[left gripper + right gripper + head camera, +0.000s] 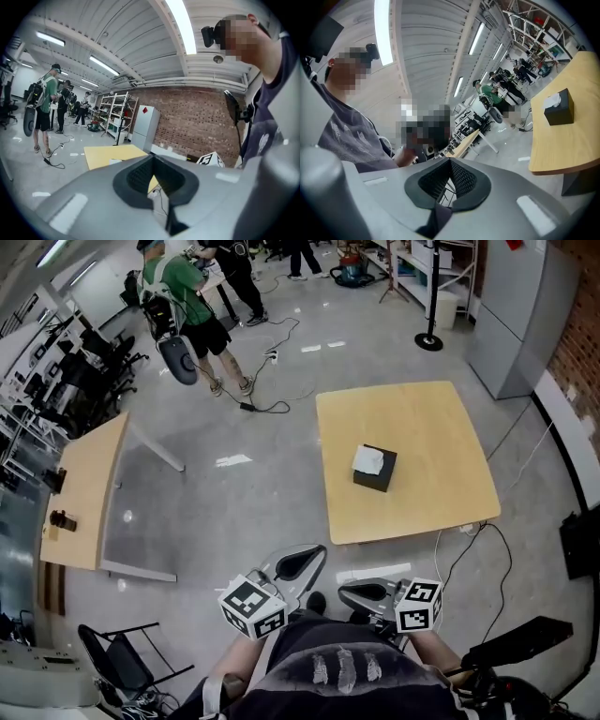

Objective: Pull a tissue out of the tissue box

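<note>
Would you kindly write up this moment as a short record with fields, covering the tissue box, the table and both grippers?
tissue box: black, near the middle of the wooden table
tissue: white, sticking out of the box top, not yet pulled out
left gripper: shut, empty, near the person's body, short of the table
right gripper: shut, empty, also short of the table

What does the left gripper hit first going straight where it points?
Likely the near edge of the wooden table; nothing stands before it, and its corner shows just past the shut left gripper. Depth is unclear: it might clear the corner toward the floor cable.
</note>
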A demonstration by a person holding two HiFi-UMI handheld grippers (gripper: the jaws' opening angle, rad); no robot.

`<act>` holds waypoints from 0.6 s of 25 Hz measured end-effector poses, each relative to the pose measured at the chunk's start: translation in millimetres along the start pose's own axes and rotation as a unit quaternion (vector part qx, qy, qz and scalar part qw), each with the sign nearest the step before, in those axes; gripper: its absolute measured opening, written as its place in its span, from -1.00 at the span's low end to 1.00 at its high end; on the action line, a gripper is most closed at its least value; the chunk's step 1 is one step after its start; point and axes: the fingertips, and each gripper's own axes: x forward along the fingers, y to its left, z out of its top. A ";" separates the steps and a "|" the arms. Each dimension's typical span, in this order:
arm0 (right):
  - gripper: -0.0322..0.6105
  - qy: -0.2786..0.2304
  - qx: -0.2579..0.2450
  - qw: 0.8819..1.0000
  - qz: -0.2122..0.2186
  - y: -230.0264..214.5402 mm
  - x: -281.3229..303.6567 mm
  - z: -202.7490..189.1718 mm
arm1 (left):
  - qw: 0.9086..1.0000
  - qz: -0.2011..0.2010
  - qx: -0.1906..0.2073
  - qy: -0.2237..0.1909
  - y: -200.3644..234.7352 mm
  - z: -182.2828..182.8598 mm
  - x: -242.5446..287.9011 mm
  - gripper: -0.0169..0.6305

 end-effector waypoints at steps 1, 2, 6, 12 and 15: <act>-0.90 0.001 -0.001 1.000 -0.002 -2.2 -0.3 0.3 | 1.000 0.000 -0.002 0.002 1.8 -0.8 3.0 -0.94; -0.90 0.001 -0.002 1.000 -0.005 -5.4 -0.9 0.8 | 1.000 -0.001 -0.003 0.004 3.8 -1.3 6.8 -0.94; -0.90 -0.005 -0.005 0.999 -0.032 -23.2 -10.0 5.5 | 1.000 -0.018 -0.006 0.004 8.7 -1.6 28.5 -0.94; -0.90 -0.028 -0.007 0.995 -0.092 -50.6 -25.8 33.2 | 0.998 -0.066 -0.010 -0.002 21.4 10.4 61.2 -0.94; -0.90 -0.028 -0.002 0.994 -0.104 -61.5 -20.3 42.7 | 0.997 -0.079 -0.010 -0.012 34.7 22.0 68.7 -0.94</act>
